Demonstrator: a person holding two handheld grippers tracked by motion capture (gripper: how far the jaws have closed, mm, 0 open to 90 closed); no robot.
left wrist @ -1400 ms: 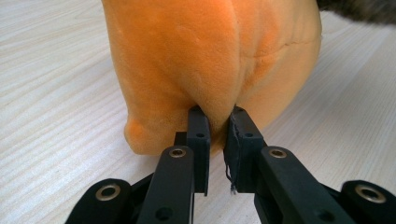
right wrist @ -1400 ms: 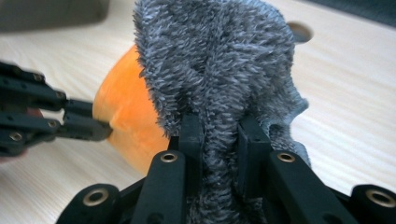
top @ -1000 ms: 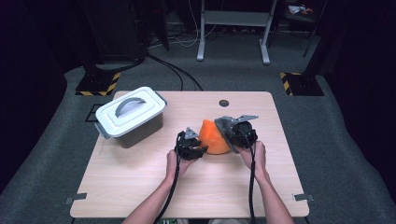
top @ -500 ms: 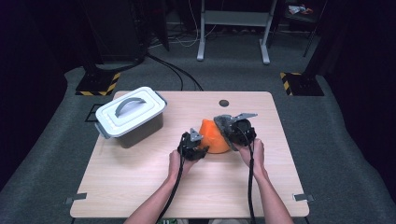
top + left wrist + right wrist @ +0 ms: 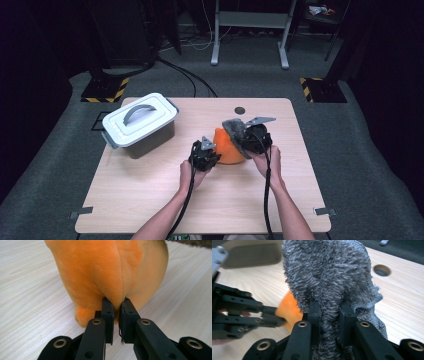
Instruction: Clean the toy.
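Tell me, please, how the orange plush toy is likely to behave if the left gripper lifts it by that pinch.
The orange plush toy looks soft: the left gripper, whose jaws have just been closing, bunches a fold of its fabric. It would probably sag rather than stay stiff. It seems light for its size, and the fuzzy surface should resist slipping.

My table (image 5: 150, 200): pale wood, one round hole (image 5: 240, 110) near its far edge. On it: lidded white-and-grey storage box (image 5: 140, 125), far left; orange plush toy (image 5: 227, 150), centre.

Dark room, grey carpet floor (image 5: 240, 75), light wooden table (image 5: 150, 200), metal frame legs (image 5: 250, 35) beyond, hazard-striped bases (image 5: 105, 92).
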